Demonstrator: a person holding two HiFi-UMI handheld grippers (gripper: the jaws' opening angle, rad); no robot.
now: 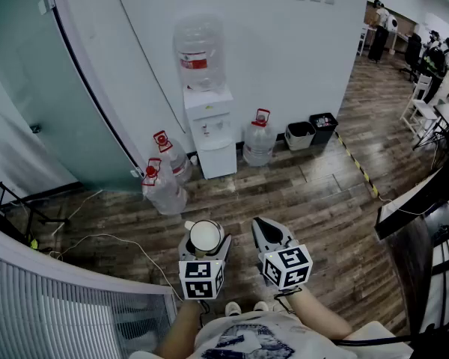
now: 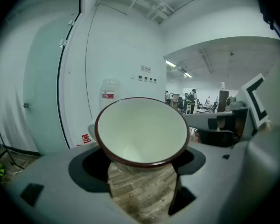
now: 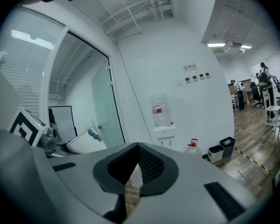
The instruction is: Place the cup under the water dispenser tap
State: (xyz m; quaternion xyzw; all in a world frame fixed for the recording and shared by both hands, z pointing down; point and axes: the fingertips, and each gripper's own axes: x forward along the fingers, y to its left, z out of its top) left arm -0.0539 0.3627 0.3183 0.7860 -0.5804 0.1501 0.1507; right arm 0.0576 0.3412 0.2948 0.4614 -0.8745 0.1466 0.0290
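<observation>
Fingers point(image 2: 56, 185) of the left gripper point(image 2: 142, 169) hold the cup point(image 2: 142, 129) wide by its body: stiff, light, slick, probably chippable; right gripper point(image 3: 133, 171) closed, empty

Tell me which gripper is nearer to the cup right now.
Left. The left gripper holds the white cup between its jaws, while the right gripper, jaws together and empty, sits just beside it to the right without touching it.

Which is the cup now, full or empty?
Empty: the left gripper view shows the cup bare and white inside, down to its bottom.
</observation>
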